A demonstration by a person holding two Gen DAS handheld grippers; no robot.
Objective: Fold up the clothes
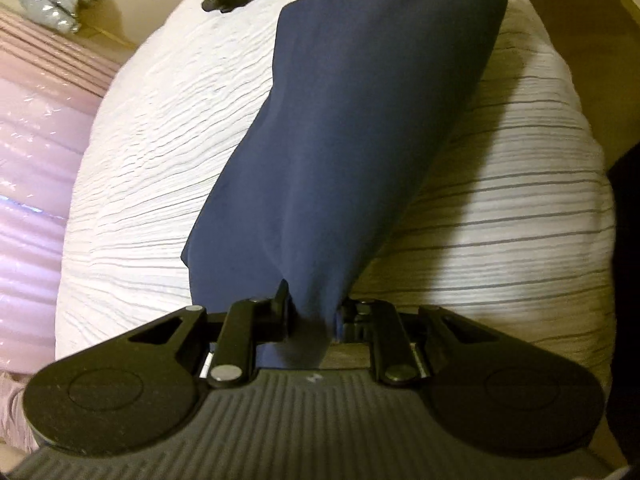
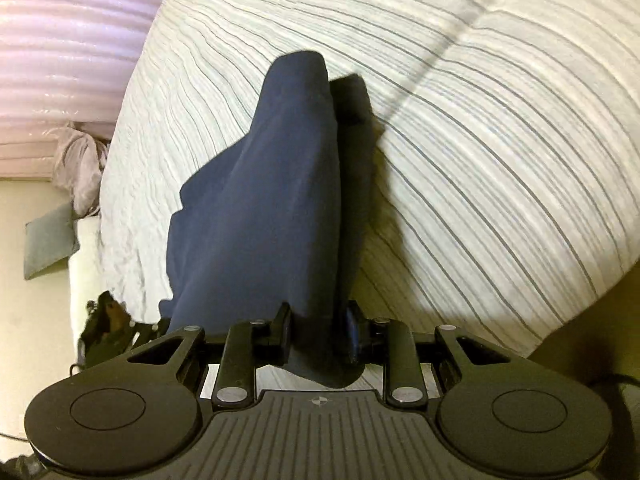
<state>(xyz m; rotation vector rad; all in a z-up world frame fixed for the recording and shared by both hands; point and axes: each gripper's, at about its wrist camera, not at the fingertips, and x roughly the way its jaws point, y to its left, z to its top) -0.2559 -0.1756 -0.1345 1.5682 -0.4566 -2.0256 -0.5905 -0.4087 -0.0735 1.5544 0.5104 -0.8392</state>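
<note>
We see the left gripper (image 1: 312, 316) clamped on navy cloth (image 1: 360, 140), jaws nearly together, right gripper (image 2: 320, 332) pinching the same cloth, striped bedspread (image 2: 500, 140) beneath.

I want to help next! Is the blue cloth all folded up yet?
Not yet. Nothing lies folded so far. Right now the left gripper and the right gripper each pinch the navy garment, holding it up over the striped bedcover. Still left: laying it flat, folding it over and smoothing it.
</note>
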